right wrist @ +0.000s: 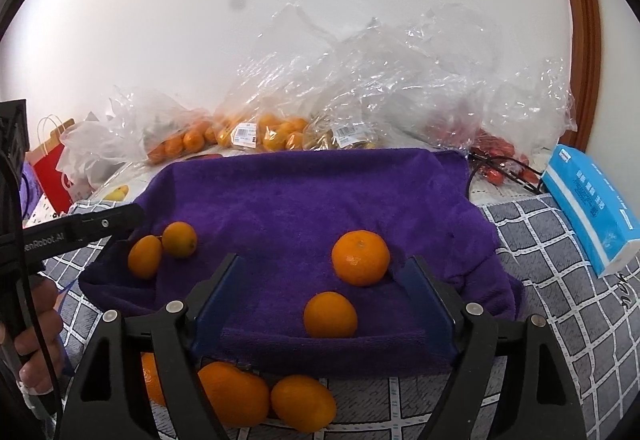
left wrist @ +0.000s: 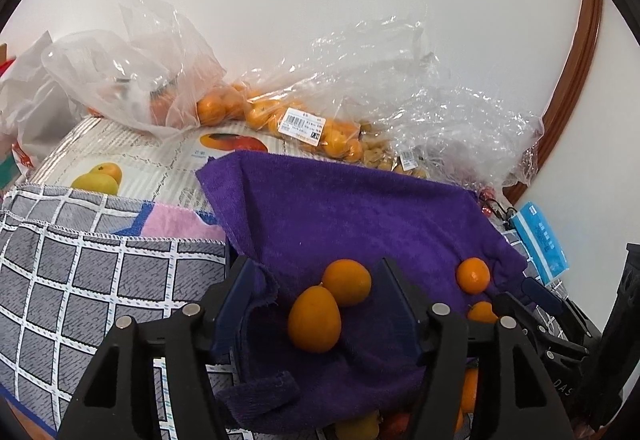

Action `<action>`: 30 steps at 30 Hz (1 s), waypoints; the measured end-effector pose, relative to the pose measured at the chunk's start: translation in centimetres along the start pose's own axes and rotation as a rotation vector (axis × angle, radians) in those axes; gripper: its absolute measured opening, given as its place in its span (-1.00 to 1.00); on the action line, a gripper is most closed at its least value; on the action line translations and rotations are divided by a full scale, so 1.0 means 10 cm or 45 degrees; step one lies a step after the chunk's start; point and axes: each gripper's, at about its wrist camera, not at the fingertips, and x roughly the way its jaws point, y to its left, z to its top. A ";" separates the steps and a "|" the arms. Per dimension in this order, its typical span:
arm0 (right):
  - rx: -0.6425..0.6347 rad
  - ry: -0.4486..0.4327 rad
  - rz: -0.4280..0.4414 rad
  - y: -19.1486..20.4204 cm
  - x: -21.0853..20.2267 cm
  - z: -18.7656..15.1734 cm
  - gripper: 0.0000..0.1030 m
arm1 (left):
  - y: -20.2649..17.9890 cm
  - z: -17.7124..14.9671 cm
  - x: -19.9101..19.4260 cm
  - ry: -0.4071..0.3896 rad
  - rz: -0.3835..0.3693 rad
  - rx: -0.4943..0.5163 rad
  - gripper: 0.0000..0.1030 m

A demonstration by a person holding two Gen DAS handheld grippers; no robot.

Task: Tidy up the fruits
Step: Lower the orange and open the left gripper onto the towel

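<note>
A: Looking down the left gripper (left wrist: 316, 304): jaws spread wide, gripping nothing, straddling two oval oranges on the purple towel (left wrist: 360, 216).

B: Lying how?

A: Touching each other. Near oval orange (left wrist: 315, 319) dead centre between the fingers, long axis tilted a little off the line of the fingers, stem end pointing away. Far oval orange (left wrist: 347, 282) just behind it, closer to the right-hand finger.

B: And on the other side?

A: Right gripper (right wrist: 326, 304) likewise wide open and empty. Small orange (right wrist: 330, 314) sitting between its fingers near the towel's folded front edge; round mandarin (right wrist: 361, 258) just beyond, close by the right-hand finger. Same oval pair seen from here well off to the left, beside the left tool's fingertip.

B: Anything off the towel?

A: Larger orange fruits (right wrist: 234, 394) on the grey checked cloth (right wrist: 532, 240) under the right tool. Bagged fruit (right wrist: 276, 136) along the wall, blue tissue pack (right wrist: 592, 208) far right.

B: So which hand for which?

A: Probably left for the near oval orange, already framed and closer. Risk: closing across the tilted axis and nudging its touching neighbour. Right better placed for the small orange.
</note>
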 end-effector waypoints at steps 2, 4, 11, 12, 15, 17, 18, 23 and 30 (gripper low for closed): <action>0.021 -0.004 0.008 -0.02 0.00 0.00 0.66 | -0.01 0.01 -0.01 -0.008 0.002 0.001 0.27; 0.043 -0.004 0.002 -0.05 0.00 0.00 0.66 | -0.01 0.01 -0.03 -0.011 -0.009 -0.007 0.28; 0.074 -0.061 -0.012 -0.10 -0.07 0.01 0.67 | -0.03 -0.01 -0.09 -0.051 -0.020 -0.014 0.29; 0.070 -0.062 -0.017 -0.10 -0.07 0.01 0.67 | -0.04 -0.01 -0.10 -0.058 -0.021 -0.009 0.29; 0.042 -0.057 -0.039 -0.07 -0.07 0.01 0.67 | -0.06 -0.03 -0.14 -0.083 -0.014 0.009 0.29; 0.013 -0.067 -0.057 -0.05 -0.09 0.01 0.67 | -0.07 -0.03 -0.16 -0.094 -0.020 0.023 0.29; 0.008 -0.075 -0.061 -0.04 -0.11 0.01 0.67 | -0.08 -0.03 -0.16 -0.097 -0.020 0.024 0.29; 0.044 -0.083 -0.096 -0.03 -0.14 0.01 0.67 | -0.06 -0.03 -0.14 -0.082 -0.031 -0.007 0.29; 0.069 0.037 0.027 0.01 -0.11 -0.04 0.66 | 0.00 -0.01 -0.17 -0.083 -0.063 -0.040 0.26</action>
